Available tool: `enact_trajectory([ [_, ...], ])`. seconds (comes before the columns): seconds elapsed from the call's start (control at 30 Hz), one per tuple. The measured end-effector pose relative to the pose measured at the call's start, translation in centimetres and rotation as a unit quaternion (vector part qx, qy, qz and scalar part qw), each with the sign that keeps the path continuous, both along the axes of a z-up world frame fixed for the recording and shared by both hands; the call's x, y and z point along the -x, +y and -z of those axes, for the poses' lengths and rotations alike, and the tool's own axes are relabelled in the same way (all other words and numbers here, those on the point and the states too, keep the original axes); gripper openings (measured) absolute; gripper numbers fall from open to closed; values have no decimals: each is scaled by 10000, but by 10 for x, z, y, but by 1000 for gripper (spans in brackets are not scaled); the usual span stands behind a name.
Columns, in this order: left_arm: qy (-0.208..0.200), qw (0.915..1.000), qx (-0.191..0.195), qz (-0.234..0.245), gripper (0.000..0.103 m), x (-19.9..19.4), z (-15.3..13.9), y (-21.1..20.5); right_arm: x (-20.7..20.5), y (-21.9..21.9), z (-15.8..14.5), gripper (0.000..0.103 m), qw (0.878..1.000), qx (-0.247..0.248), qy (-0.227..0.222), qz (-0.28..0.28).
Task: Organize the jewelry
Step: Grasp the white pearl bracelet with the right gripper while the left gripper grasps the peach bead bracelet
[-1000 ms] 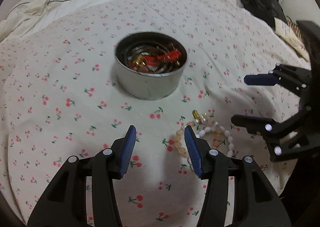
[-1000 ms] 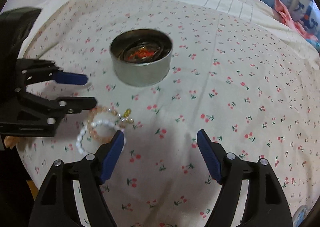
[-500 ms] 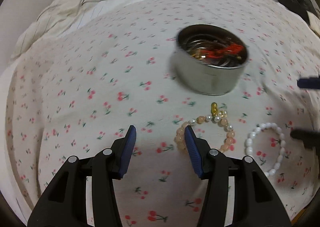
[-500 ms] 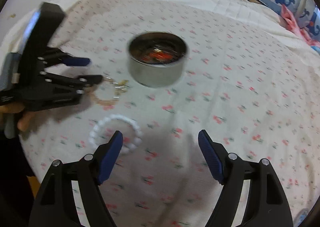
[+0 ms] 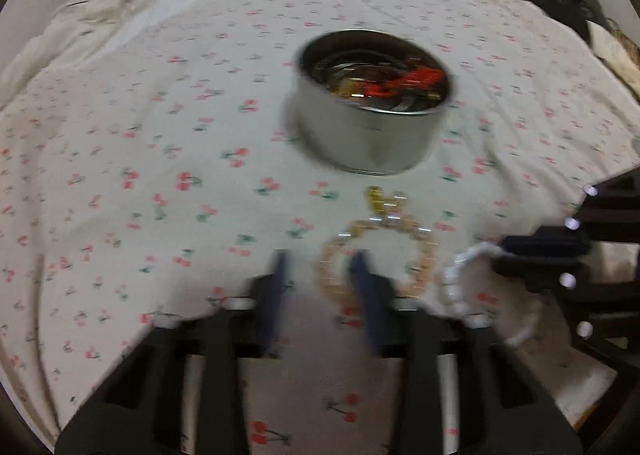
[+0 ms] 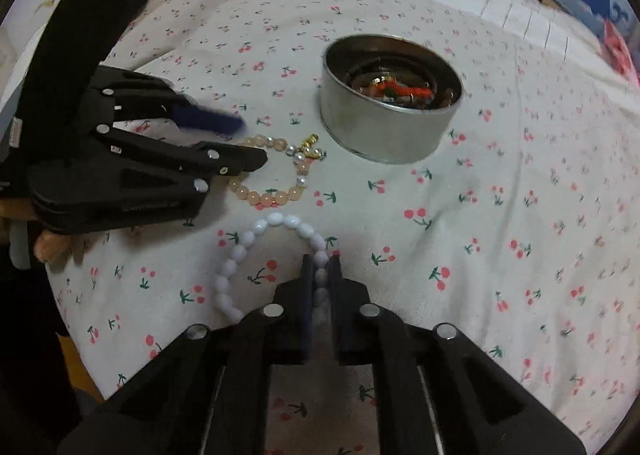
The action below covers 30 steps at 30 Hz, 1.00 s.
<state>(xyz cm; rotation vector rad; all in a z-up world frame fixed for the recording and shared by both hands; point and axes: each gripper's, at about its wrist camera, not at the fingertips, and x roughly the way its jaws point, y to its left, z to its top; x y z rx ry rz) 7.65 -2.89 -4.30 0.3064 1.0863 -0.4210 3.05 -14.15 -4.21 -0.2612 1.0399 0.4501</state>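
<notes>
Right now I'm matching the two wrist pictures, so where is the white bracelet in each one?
Left wrist: white bracelet at lower right, by the right gripper.
Right wrist: white bracelet at lower centre, pinched between the fingers.
Shared landmark: the tin, just beyond the peach bracelet.

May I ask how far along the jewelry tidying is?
Done: the round silver metal tin already holds jewelry, including a red piece. In hand: the right gripper, jaws just closed, pinches the white bead bracelet; the left gripper has just been closing its jaws around the peach bead bracelet, not yet pressing it. Left: both bracelets lie on the cherry-print cloth, outside the tin.
</notes>
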Motion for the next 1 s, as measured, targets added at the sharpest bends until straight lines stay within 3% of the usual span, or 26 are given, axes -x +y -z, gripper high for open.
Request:
enact_trajectory([
  [0.1,-54,9999,47,96,7,7,-3,-3,-3,-6,-10,8,9988,49,-379,290],
  [0.2,-32,9994,337,47,7,6,-9,3,-8,-19,-19,8,9947,28,-716,735],
  [0.33,33,9991,404,-102,7,-2,-9,12,-15,-27,-19,9,9936,-97,-672,907],
  [0.4,75,9992,377,-143,8,-6,-6,13,-18,-28,-11,24,9948,-99,-404,928],
  [0.43,83,9992,354,-138,9,-7,-5,11,-20,-30,-7,48,9951,-137,-324,925],
  [0.47,71,9995,301,-117,15,-7,-3,11,-21,-30,-4,56,9951,-163,-287,937],
  [0.5,16,9998,181,-82,21,-7,-2,9,-21,-30,-1,56,9952,-154,-262,926],
  [0.57,-117,9999,-1,-82,57,-5,0,5,-21,-29,4,54,9959,-81,-159,882],
  [0.63,-159,9998,-88,-92,58,-5,5,2,-21,-26,9,41,9961,-15,-134,874],
  [0.7,-109,9999,-42,8,44,-4,5,0,-21,-25,7,22,9960,97,-205,867],
  [0.73,-31,9999,37,111,20,-4,3,-2,-21,-26,5,8,9960,100,-236,851],
  [0.77,-3,9999,67,151,7,-2,1,-2,-23,-25,3,8,9962,31,-246,835],
  [0.87,-68,9996,15,265,7,2,-1,-5,-16,-23,-4,8,9960,115,-426,781],
  [1.0,-101,9995,221,204,7,2,-12,1,-12,-31,-18,8,9942,-51,-630,865],
])
